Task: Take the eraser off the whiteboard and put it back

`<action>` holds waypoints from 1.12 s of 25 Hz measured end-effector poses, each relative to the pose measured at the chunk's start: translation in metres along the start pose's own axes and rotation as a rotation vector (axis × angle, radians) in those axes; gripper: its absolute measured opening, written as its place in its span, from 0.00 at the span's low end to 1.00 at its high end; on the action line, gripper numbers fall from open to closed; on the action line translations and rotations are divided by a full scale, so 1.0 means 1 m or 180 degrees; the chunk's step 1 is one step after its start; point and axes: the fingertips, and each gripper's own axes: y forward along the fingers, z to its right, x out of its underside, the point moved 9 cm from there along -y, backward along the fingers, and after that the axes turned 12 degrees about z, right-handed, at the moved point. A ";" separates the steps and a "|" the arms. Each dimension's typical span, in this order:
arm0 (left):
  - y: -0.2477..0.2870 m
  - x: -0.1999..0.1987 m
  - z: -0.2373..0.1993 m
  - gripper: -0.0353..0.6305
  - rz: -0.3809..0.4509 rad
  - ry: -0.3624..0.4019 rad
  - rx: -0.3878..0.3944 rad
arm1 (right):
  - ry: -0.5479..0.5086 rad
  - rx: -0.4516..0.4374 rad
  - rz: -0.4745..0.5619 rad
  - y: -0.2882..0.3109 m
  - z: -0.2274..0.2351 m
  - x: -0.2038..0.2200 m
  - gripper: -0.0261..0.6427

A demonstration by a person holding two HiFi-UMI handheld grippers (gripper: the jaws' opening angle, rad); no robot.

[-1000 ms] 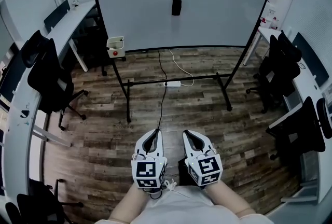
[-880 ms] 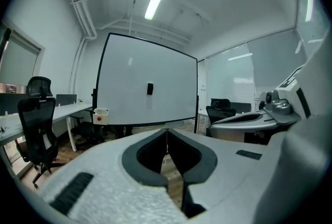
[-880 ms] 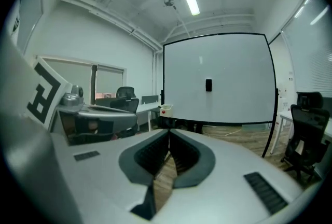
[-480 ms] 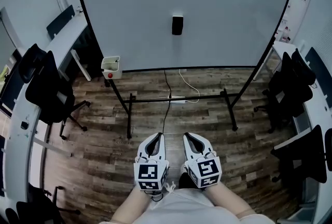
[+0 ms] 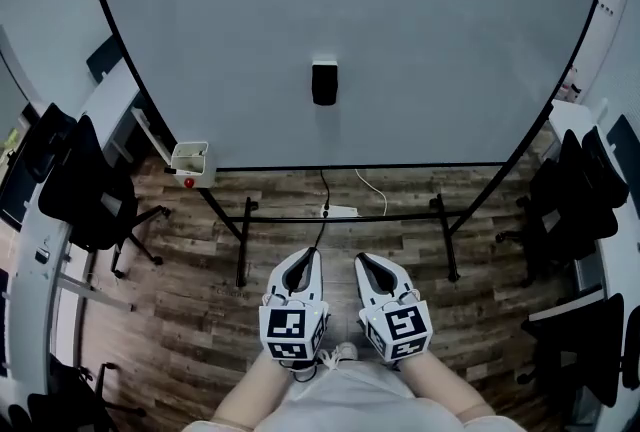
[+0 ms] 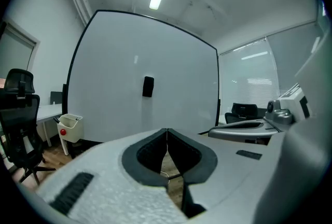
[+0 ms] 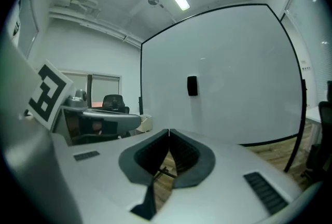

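A small black eraser (image 5: 324, 83) sticks to the middle of a large whiteboard (image 5: 200, 30) on a black wheeled stand. It also shows as the eraser (image 6: 148, 86) in the left gripper view and the eraser (image 7: 192, 85) in the right gripper view. My left gripper (image 5: 304, 256) and right gripper (image 5: 364, 260) are held side by side close to my body, well short of the board. Both point at the board. Each has its jaws shut, tips meeting, with nothing between them: the left gripper (image 6: 166, 129), the right gripper (image 7: 169, 130).
A white marker tray (image 5: 190, 160) with a red magnet hangs at the board's lower left corner. A cable and power strip (image 5: 338, 211) lie on the wood floor under the stand. Black office chairs (image 5: 75, 190) and white desks (image 5: 40, 260) line both sides.
The whiteboard and eraser have grown larger in the head view as I walked toward them. Both grippers stayed shut and side by side.
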 end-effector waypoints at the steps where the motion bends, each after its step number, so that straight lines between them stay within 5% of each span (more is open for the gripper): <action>1: 0.009 0.001 -0.001 0.08 -0.0019 -0.0014 -0.0017 | 0.0010 0.0001 -0.0020 0.005 0.008 0.002 0.08; 11: 0.096 -0.005 -0.029 0.08 0.0035 0.0058 -0.0193 | 0.0017 0.0092 -0.0018 0.070 0.063 0.003 0.08; 28: 0.241 -0.047 -0.083 0.10 0.0402 0.0071 0.0014 | -0.0238 0.0289 0.0194 0.192 0.126 -0.033 0.08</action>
